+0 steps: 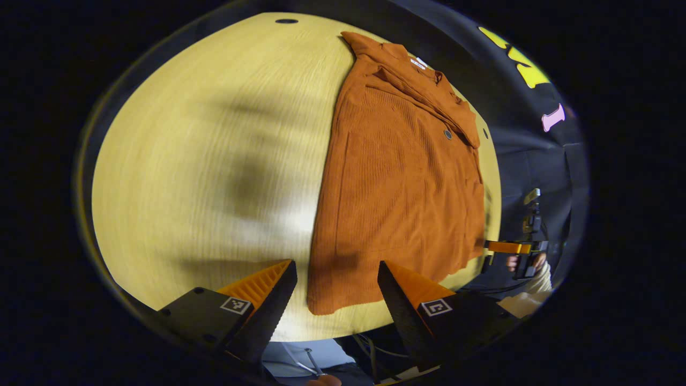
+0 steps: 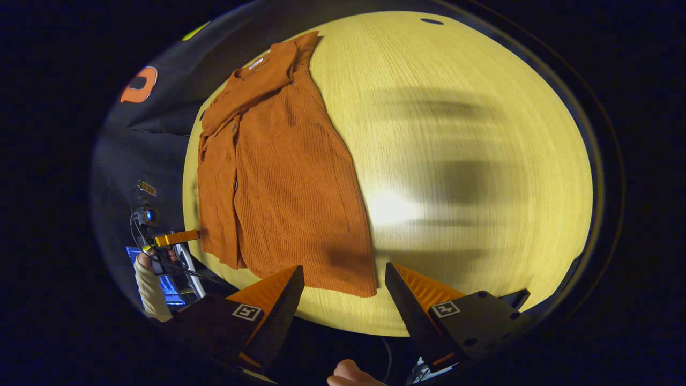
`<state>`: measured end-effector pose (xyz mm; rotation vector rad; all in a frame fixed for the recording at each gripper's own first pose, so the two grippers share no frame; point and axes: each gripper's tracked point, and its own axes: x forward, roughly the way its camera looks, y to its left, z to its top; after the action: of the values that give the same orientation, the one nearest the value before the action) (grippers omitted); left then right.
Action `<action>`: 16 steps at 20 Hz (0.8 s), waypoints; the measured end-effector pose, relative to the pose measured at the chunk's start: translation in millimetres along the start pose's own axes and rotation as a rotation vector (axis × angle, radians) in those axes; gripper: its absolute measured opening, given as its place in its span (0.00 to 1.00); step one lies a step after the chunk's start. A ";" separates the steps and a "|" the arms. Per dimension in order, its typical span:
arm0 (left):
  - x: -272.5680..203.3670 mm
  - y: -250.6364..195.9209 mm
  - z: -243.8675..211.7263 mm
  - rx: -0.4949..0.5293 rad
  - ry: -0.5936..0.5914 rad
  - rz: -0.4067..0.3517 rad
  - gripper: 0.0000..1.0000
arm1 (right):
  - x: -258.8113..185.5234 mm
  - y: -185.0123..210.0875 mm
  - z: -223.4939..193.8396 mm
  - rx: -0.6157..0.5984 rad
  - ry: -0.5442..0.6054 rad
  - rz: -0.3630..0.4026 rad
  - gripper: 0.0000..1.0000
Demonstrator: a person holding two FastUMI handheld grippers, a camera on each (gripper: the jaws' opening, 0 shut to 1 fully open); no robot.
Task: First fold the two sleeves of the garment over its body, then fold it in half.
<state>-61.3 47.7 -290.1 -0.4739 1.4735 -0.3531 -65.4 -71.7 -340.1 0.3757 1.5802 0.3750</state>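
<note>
A rust-orange ribbed shirt [image 1: 402,177] lies flat on the pale wooden table [image 1: 214,161], collar toward the far edge and hem toward the near edge. Its body forms a long, narrow panel; both sleeves appear already folded in over it, one lying as a band across the chest below the collar. A dark button shows on the front, and a small white label sits inside the collar.

In the left gripper view, the left gripper [image 1: 337,284] hangs above the hem's near corner, jaws wide apart and holding nothing. The right gripper [image 1: 501,247] shows farther off at the shirt's other side, in a hand.

In the right gripper view, the shirt [image 2: 278,177] lies left of centre on the table [image 2: 455,134]. The right gripper [image 2: 344,289] stands wide open and empty above the hem corner. The left gripper [image 2: 174,237] shows beyond the shirt's far side.
</note>
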 end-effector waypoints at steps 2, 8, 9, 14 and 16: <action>2.0 -3.8 -2.5 -0.009 0.044 -0.053 0.99 | 6.7 -9.8 -4.1 -0.021 0.036 -0.005 0.98; 0.4 10.2 -10.5 0.047 0.097 -0.091 0.77 | 12.1 9.7 3.2 0.037 0.050 0.109 0.92; 0.9 10.5 -11.5 0.050 0.096 -0.081 0.75 | 13.9 13.1 1.9 0.020 0.059 0.120 0.94; 9.2 5.7 -8.5 0.087 0.052 -0.011 0.75 | 18.5 22.2 0.5 -0.013 0.066 0.142 0.93; 7.7 6.6 -13.1 0.129 0.043 0.021 0.76 | 18.9 21.8 1.5 -0.009 0.068 0.142 0.91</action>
<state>-74.2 48.4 -300.6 -0.3489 1.4856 -0.4410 -64.4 -43.7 -347.0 0.4747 1.6219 0.5086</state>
